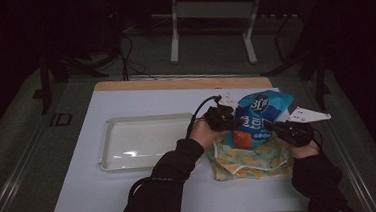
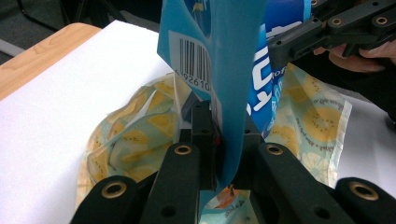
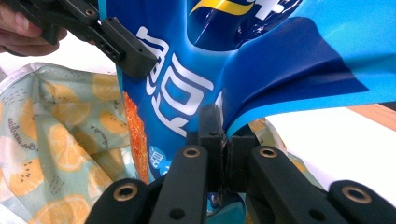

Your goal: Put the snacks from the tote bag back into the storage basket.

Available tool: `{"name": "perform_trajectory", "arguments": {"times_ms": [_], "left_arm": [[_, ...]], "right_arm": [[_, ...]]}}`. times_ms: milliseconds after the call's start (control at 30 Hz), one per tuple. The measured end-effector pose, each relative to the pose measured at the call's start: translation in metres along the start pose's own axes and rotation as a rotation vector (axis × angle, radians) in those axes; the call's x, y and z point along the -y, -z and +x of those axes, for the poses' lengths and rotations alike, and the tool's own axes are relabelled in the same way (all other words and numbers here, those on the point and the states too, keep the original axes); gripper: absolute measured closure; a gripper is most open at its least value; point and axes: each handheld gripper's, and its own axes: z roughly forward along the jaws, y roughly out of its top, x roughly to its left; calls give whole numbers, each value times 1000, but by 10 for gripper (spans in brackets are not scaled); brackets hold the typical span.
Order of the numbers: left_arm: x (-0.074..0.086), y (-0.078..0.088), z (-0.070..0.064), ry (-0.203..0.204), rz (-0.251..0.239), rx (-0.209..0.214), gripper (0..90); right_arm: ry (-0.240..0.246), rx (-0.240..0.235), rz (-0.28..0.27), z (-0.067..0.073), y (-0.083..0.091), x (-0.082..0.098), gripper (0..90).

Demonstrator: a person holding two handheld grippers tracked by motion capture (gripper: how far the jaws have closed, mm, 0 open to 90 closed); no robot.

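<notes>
Overall, one upright blue crinkly plastic snack bag, long axis vertical, over one lemon-print cloth pouch, beside one white plastic tray, both grippers' jaws clenched on the snack bag's edges: left gripper, right gripper.

blue snack bag: 1 | lemon-print cloth bag: 1, near right | white tray: 1, centre left | white mat: 1 | wooden table: 1 | grippers: 2, left gripper, right gripper | person's arms: 2

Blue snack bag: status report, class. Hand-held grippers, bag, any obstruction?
Left hand-held gripper and right hand-held gripper both shut on the blue snack bag. Bag upright in the lemon-print pouch. White tray apart, nothing blocking.
</notes>
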Motion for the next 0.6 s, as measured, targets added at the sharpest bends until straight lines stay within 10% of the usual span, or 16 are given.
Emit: {"name": "perform_trajectory", "arguments": {"times_ms": [600], "left_arm": [[-20,16,-4,-10,-12,8,855]], "right_arm": [[7,6,-28,2,14,-18,886]]}}
